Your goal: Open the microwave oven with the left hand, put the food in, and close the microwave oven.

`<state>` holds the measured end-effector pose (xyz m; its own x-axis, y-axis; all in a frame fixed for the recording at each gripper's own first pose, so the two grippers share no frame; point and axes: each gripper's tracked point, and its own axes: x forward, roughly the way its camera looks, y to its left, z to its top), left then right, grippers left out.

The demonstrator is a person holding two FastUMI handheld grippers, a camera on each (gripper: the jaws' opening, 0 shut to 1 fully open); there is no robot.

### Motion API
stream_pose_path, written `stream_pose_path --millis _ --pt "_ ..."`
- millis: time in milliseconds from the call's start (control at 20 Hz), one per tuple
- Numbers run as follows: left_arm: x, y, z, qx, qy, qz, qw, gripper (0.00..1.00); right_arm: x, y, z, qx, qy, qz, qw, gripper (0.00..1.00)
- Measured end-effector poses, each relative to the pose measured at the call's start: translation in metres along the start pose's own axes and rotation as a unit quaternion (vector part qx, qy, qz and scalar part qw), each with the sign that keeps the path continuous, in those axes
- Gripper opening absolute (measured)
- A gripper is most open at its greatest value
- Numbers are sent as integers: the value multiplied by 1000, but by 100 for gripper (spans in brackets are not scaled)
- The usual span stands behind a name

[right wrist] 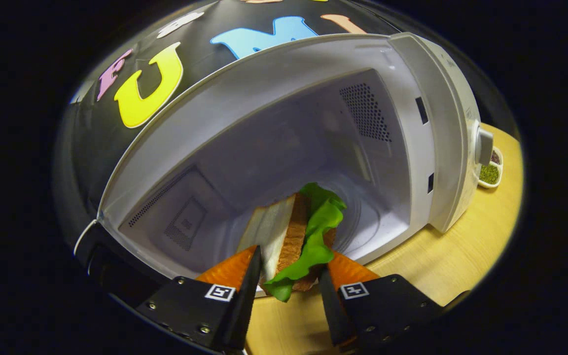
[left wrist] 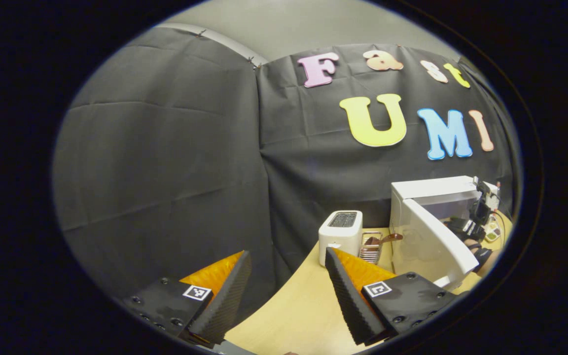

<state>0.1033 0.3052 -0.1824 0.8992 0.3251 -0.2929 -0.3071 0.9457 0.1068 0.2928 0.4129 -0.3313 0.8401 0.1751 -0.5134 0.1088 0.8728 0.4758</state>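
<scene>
The right gripper (right wrist: 289, 268) clamps a sandwich (right wrist: 296, 236), 2 bread slices with green lettuce, at the open white microwave (right wrist: 442, 123) mouth. The left gripper (left wrist: 289, 281) hangs wide apart, holding nothing.

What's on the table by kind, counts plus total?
Microwave: 1
Toaster: 1
Sandwich: 1, held at the microwave mouth
Wire rack: 1
Small dish of green bits: 1
Total: 5
</scene>
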Motion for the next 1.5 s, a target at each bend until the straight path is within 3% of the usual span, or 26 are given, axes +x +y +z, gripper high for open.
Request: stream_pose_path --millis 50,100,150,200,350,450,600,700,950,1200,1450,1500 --pt "-1 0 -2 -1 1 0 1000 92 0 -5 2 -8 -1 -12 1000 69" --pt "-2 0 -2 -2 0 -1 1000 96 -1 -14 3 -15 1 -32 999 82" --pt "-3 -2 -3 -2 -1 -2 1000 100 -3 -21 6 -25 -1 -44 999 89" --pt "-2 -3 -5 -2 -2 -2 1000 98 -1 -24 9 -33 -3 -44 998 99" --pt "1 -7 -11 -3 0 -6 1000 92 -20 -28 24 -67 -15 -44 997 98" --pt "2 -15 -14 -5 -3 -13 1000 100 -39 -26 38 -96 -33 -29 994 98" --pt "5 -26 -22 -5 1 -27 1000 92 -76 -21 58 -137 -61 -8 989 98" --pt "8 -36 -27 -7 2 -35 999 100 -103 -17 70 -163 -79 8 983 98" --pt "10 -64 -41 -13 10 -58 998 97 -167 -16 104 -215 -116 43 969 98" --pt "6 -87 -60 -9 23 -63 998 100 -234 -36 149 -222 -151 63 961 98" --pt "-4 -111 -73 -11 40 -76 996 84 -288 -75 194 -237 -190 53 951 98" --pt "-6 -116 -74 -14 42 -82 996 88 -298 -84 201 -238 -195 51 950 98"
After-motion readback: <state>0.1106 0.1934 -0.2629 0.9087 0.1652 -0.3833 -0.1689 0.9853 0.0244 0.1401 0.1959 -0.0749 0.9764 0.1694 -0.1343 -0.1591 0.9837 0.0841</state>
